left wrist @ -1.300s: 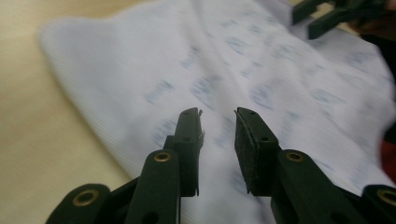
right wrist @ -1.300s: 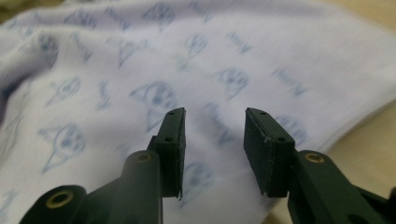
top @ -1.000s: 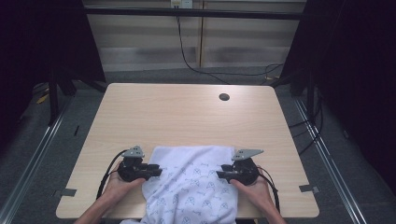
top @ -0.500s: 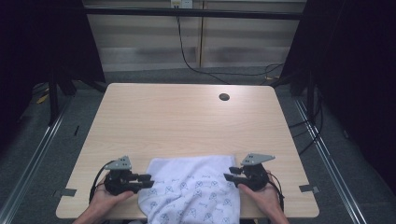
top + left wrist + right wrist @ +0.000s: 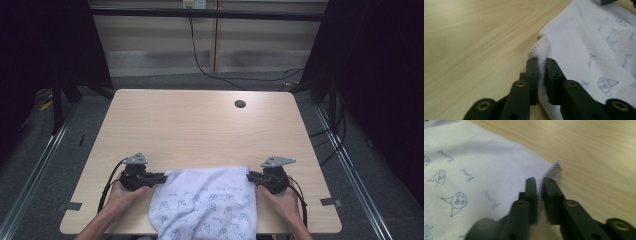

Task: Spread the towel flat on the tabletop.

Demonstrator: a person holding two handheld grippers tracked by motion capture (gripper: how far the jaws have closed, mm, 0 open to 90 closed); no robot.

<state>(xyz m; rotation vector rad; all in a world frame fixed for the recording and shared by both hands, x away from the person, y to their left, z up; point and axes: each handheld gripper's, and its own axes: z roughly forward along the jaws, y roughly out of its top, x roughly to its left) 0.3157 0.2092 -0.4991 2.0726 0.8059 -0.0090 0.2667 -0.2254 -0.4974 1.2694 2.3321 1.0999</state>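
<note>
Two corners of the white printed cloth (image 5: pixel 205 202) are pinched: my left gripper (image 5: pixel 541 65) has just closed on its left far corner, my right gripper (image 5: pixel 539 185) on its right one. It lies flat between them at the bench's (image 5: pixel 200 130) near edge, hanging over.

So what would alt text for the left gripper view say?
Two black fingers pinch the stitched edge of a white cloth printed with small blue doodles, near its corner. The cloth lies on a pale wooden table.
</note>
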